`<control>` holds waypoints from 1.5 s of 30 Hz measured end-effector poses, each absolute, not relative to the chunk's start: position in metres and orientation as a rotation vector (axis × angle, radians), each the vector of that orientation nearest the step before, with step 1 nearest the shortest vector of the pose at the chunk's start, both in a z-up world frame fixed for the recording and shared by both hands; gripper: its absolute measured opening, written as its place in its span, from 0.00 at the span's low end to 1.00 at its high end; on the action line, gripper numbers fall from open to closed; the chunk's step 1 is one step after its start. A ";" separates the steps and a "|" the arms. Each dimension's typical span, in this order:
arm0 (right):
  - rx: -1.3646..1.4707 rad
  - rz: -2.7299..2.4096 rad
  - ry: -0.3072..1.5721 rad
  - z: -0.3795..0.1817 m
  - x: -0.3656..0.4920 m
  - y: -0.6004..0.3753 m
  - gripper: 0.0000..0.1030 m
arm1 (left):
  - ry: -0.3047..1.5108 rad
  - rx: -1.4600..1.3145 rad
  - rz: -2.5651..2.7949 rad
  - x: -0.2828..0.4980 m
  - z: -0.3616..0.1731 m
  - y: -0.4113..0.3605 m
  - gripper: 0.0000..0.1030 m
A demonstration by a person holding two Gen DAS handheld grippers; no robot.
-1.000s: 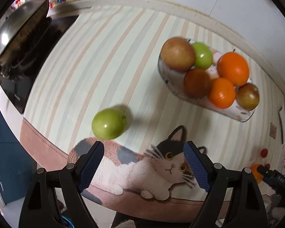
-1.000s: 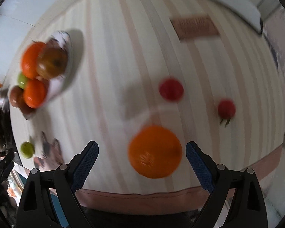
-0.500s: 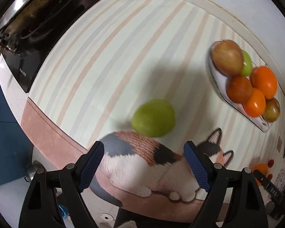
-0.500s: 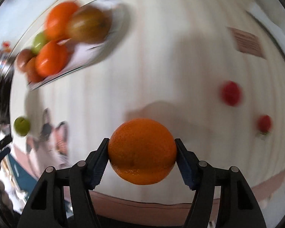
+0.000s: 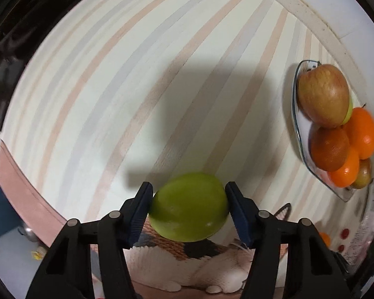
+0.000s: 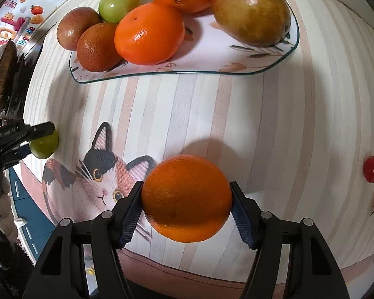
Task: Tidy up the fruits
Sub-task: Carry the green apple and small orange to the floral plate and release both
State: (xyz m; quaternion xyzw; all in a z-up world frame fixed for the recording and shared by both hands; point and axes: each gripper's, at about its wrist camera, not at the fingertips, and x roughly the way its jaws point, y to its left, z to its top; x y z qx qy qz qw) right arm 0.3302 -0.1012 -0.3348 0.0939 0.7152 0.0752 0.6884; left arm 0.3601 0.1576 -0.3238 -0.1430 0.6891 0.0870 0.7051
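My left gripper is shut on a green apple over the striped cat-print mat; it also shows at the left of the right wrist view. My right gripper is shut on an orange, held above the mat in front of the plate. The plate holds several fruits: oranges, a pear, a small green fruit and a reddish apple. In the left wrist view the plate sits at the far right.
Two small red tomatoes lie on the mat at the right. A dark stove top with a pan stands at the left. The counter's front edge is close below the grippers. A wall runs behind the plate.
My left gripper moved onto the green apple and closed on it. My right gripper, which closed on the orange half a second ago, has carried it toward the plate.
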 end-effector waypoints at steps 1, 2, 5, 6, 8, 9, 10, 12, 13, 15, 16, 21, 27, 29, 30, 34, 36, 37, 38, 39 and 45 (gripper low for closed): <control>0.209 0.166 1.602 -0.334 0.329 -0.104 0.67 | 1.525 -0.296 0.190 0.360 -0.323 0.153 0.56; 0.210 0.164 1.603 -0.334 0.328 -0.106 0.67 | 1.521 -0.286 0.180 0.356 -0.322 0.146 0.56; 0.219 0.165 1.619 -0.332 0.324 -0.113 0.67 | 1.541 -0.253 0.117 0.340 -0.320 0.119 0.56; 0.217 0.167 1.621 -0.331 0.321 -0.115 0.67 | 1.546 -0.241 0.099 0.335 -0.320 0.111 0.56; 0.209 0.164 1.626 -0.330 0.316 -0.120 0.67 | 1.562 -0.227 0.046 0.321 -0.320 0.090 0.56; 0.210 0.162 1.629 -0.331 0.314 -0.123 0.67 | 1.570 -0.223 0.029 0.317 -0.321 0.083 0.56; 0.213 0.156 1.634 -0.332 0.312 -0.126 0.67 | 1.582 -0.215 0.006 0.312 -0.323 0.073 0.56; 0.228 0.154 1.634 -0.333 0.312 -0.129 0.67 | 1.595 -0.210 -0.004 0.309 -0.329 0.065 0.56; 0.230 0.157 1.637 -0.333 0.313 -0.130 0.67 | 1.588 -0.200 0.002 0.308 -0.330 0.061 0.56; 0.242 0.154 1.645 -0.333 0.315 -0.132 0.67 | 1.585 -0.179 0.003 0.308 -0.329 0.059 0.56; 0.251 0.152 1.650 -0.334 0.315 -0.133 0.67 | 1.593 -0.177 0.000 0.309 -0.329 0.059 0.56; 0.276 0.136 1.674 -0.335 0.311 -0.140 0.67 | 1.631 -0.187 -0.016 0.310 -0.333 0.063 0.57; 0.319 0.131 1.673 -0.331 0.307 -0.150 0.68 | 1.626 -0.186 -0.003 0.309 -0.335 0.063 0.56; 0.320 0.129 1.668 -0.330 0.306 -0.150 0.68 | 1.618 -0.184 0.000 0.307 -0.335 0.057 0.56; 0.318 0.133 1.660 -0.330 0.305 -0.150 0.67 | 1.612 -0.182 0.005 0.308 -0.338 0.056 0.56; 0.301 0.150 1.627 -0.327 0.300 -0.151 0.67 | 1.584 -0.172 0.006 0.302 -0.328 0.052 0.56; 0.315 0.151 1.619 -0.324 0.301 -0.156 0.67 | 1.570 -0.164 -0.005 0.302 -0.322 0.049 0.56; 0.318 0.154 1.610 -0.323 0.302 -0.155 0.67 | 1.562 -0.166 -0.009 0.303 -0.318 0.046 0.56; 0.324 0.155 1.602 -0.321 0.304 -0.156 0.67 | 1.557 -0.168 -0.019 0.304 -0.314 0.044 0.56; 0.334 0.157 1.595 -0.318 0.306 -0.157 0.66 | 1.552 -0.173 -0.025 0.306 -0.308 0.043 0.56; 0.434 0.179 1.501 -0.274 0.332 -0.183 0.66 | 1.451 -0.207 -0.121 0.335 -0.248 0.020 0.56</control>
